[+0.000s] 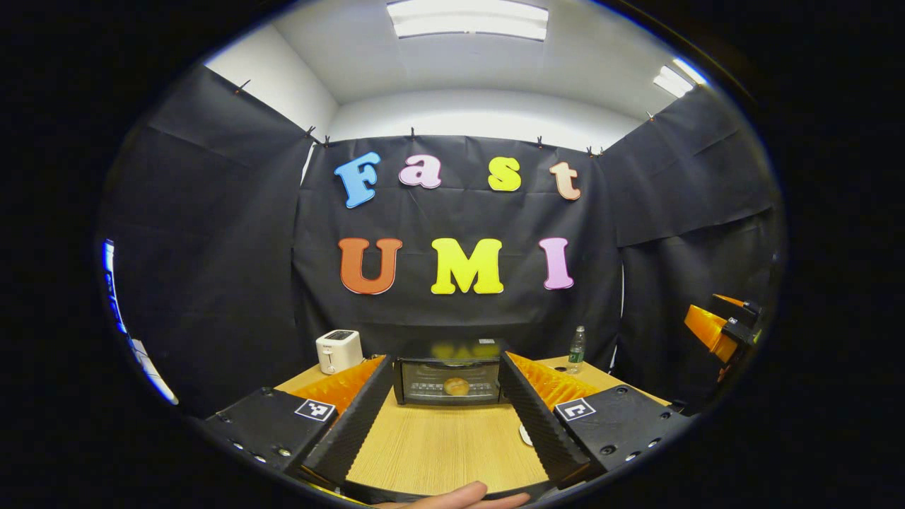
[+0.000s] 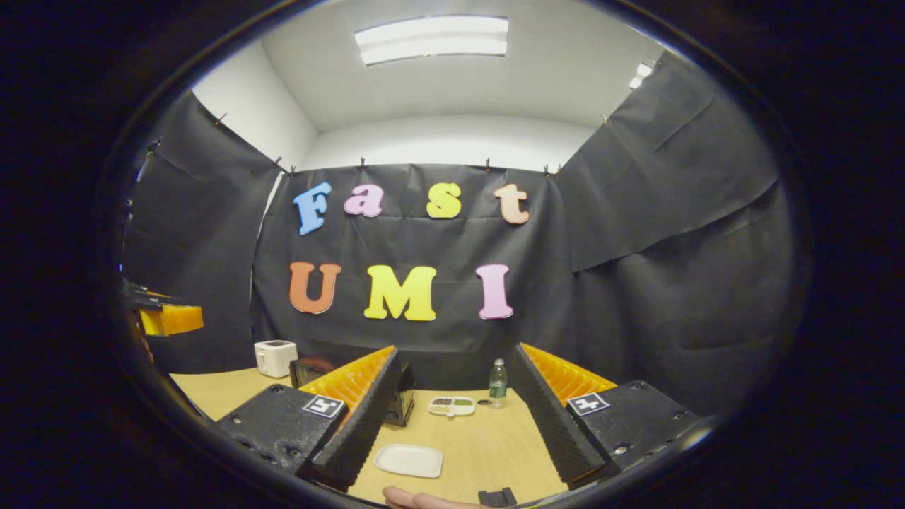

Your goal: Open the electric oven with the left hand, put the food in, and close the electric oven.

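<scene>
The black electric oven (image 1: 450, 382) stands on the wooden table (image 1: 438, 452), straight ahead in the left gripper view. Its glass door looks closed, and a round golden bun (image 1: 456, 386) shows behind the glass. My left gripper (image 1: 445, 358) is open, held back from the oven with its fingers framing it and nothing between them. My right gripper (image 2: 454, 350) is also open and empty, above an empty white plate (image 2: 409, 460). In the right gripper view the oven (image 2: 311, 369) is partly hidden behind a finger. The right gripper (image 1: 721, 329) also shows at the far right of the left gripper view.
A white toaster (image 1: 338, 350) stands left of the oven and a water bottle (image 1: 577, 349) to its right. A small divided tray of food (image 2: 452, 405) lies beside the bottle (image 2: 498, 382). A person's finger (image 1: 459, 496) shows at the bottom edge. Black cloth walls surround the table.
</scene>
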`<act>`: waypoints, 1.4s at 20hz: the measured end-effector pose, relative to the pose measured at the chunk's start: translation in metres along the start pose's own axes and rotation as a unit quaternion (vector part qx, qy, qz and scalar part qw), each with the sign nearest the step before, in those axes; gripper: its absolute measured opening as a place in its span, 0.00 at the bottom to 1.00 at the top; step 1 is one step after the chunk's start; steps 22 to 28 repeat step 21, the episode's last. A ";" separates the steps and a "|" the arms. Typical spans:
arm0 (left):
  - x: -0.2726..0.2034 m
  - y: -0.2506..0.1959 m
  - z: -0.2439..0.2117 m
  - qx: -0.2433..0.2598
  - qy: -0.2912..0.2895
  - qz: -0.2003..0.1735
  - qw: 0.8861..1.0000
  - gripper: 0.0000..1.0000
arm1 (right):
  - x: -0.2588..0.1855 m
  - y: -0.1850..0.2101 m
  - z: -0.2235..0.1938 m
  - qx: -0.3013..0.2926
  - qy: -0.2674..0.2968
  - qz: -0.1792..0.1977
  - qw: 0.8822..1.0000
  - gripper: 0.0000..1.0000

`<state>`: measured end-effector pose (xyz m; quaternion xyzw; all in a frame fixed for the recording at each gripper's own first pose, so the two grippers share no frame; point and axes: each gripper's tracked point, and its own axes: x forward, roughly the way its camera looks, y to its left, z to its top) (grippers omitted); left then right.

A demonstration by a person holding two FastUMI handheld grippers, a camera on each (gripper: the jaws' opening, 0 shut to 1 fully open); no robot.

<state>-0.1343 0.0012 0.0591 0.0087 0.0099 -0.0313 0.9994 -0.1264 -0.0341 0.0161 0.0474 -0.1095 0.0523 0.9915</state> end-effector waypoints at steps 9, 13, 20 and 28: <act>0.001 0.005 -0.004 0.000 0.005 0.002 1.000 0.97 | 0.009 -0.004 -0.018 0.015 0.022 -0.004 1.000 0.96; -0.001 0.005 -0.001 -0.001 0.001 0.001 1.000 1.00 | 0.009 -0.002 -0.021 0.014 0.023 -0.003 1.000 0.96; -0.003 0.005 -0.002 -0.001 0.002 -0.001 1.000 0.97 | 0.013 0.002 -0.029 0.023 0.033 0.000 0.999 0.96; -0.002 0.005 -0.003 -0.002 0.003 -0.002 1.000 0.97 | 0.013 0.003 -0.030 0.023 0.034 0.001 0.999 0.96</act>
